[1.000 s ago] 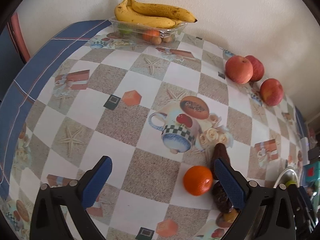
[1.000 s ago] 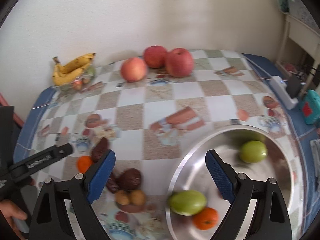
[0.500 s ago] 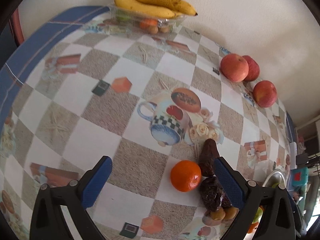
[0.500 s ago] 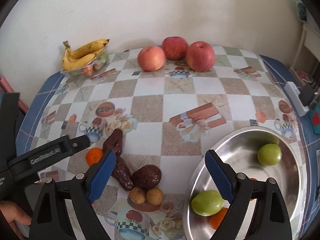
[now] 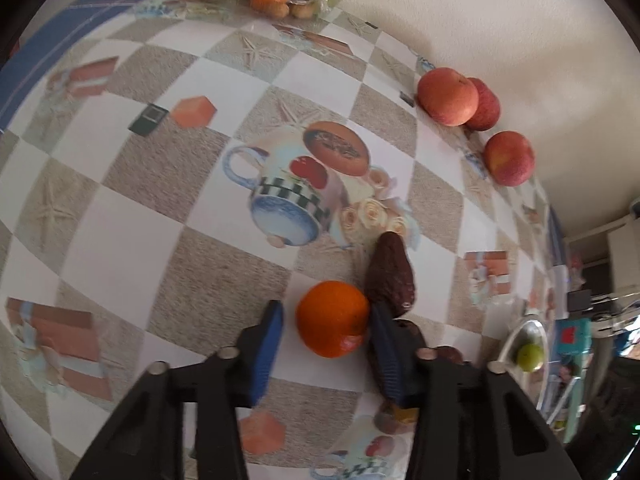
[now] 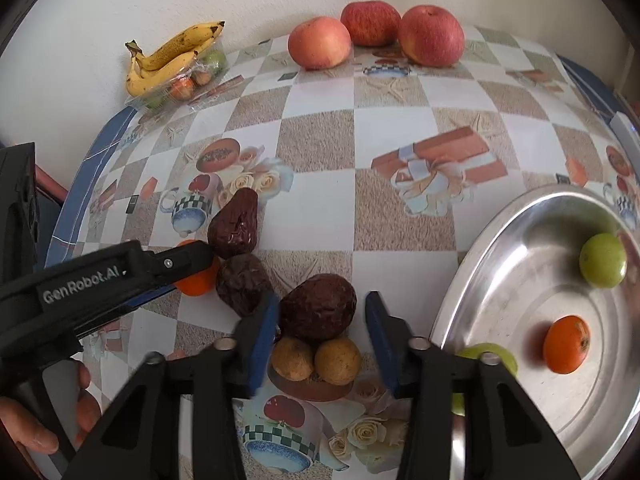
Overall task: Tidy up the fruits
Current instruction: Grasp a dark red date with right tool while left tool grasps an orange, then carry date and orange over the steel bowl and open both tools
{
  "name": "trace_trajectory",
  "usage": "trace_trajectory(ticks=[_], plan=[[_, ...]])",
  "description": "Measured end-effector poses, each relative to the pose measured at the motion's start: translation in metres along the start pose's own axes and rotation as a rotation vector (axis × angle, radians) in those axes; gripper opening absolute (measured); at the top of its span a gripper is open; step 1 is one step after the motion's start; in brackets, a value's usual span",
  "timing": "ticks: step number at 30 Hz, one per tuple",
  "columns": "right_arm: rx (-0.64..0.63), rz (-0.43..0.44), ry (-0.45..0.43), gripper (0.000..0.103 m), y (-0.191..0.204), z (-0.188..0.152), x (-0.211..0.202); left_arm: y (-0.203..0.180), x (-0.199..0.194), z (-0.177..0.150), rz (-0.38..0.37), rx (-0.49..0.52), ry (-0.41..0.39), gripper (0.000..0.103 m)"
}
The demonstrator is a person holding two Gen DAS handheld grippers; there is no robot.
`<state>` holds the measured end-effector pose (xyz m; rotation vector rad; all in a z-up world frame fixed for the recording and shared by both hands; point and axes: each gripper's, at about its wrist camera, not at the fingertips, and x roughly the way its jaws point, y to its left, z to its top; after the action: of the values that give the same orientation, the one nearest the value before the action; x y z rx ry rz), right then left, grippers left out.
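The left tongs (image 5: 326, 320) are low over the table (image 5: 192, 208), their blue fingers (image 5: 268, 344) apart on either side of a tangerine (image 5: 332, 318) that rests on the checked cloth; the right-hand finger looks to be touching the fruit's side, the left-hand one stands just clear of it; a wrinkled dark fruit (image 5: 390, 276) lies against the tangerine on its far right.

In the right wrist view the right tongs (image 6: 320, 320) are also spread, reaching around a round dark-brown fruit (image 6: 318, 306) without visibly gripping it; two small tan fruits (image 6: 316, 358) sit side by side just nearer the camera, and two more dark wrinkled fruits (image 6: 240, 260) lie to the left, beside the left tool; a hand (image 6: 36, 420) holds that tool at the lower left.

A steel bowl (image 6: 500, 280) at the right holds two green fruits (image 6: 602, 260) and another tangerine (image 6: 566, 344), each apart from the others.

Three apples (image 6: 372, 36) stand in a close row by the wall; bananas (image 6: 172, 58) lie across a clear plastic tray (image 6: 180, 86) of small fruit in the far left corner.
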<state>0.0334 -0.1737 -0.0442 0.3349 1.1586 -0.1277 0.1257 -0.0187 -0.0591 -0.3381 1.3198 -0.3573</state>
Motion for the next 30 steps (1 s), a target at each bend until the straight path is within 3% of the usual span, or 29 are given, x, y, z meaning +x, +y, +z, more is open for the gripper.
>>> trace_trajectory(ticks=[7,10,14,22,30], plan=[[0.032,0.019,-0.011,0.038,-0.004,0.002,-0.005,-0.002,-0.002,-0.001,-0.003,0.001,0.000,0.039],[0.038,-0.016,-0.052,0.038,-0.007,0.006,-0.018,0.002,-0.007,0.000,0.048,-0.001,-0.016,0.039],[0.056,-0.044,-0.102,0.038,-0.016,0.011,-0.037,0.008,-0.019,0.004,0.061,-0.024,-0.051,0.039],[0.106,-0.153,-0.171,0.038,-0.048,0.014,-0.069,0.004,-0.039,0.006,0.058,-0.013,-0.092,0.039],[0.258,-0.294,-0.152,0.038,-0.111,0.002,-0.088,-0.021,-0.048,-0.001,0.041,0.043,-0.100,0.039]])
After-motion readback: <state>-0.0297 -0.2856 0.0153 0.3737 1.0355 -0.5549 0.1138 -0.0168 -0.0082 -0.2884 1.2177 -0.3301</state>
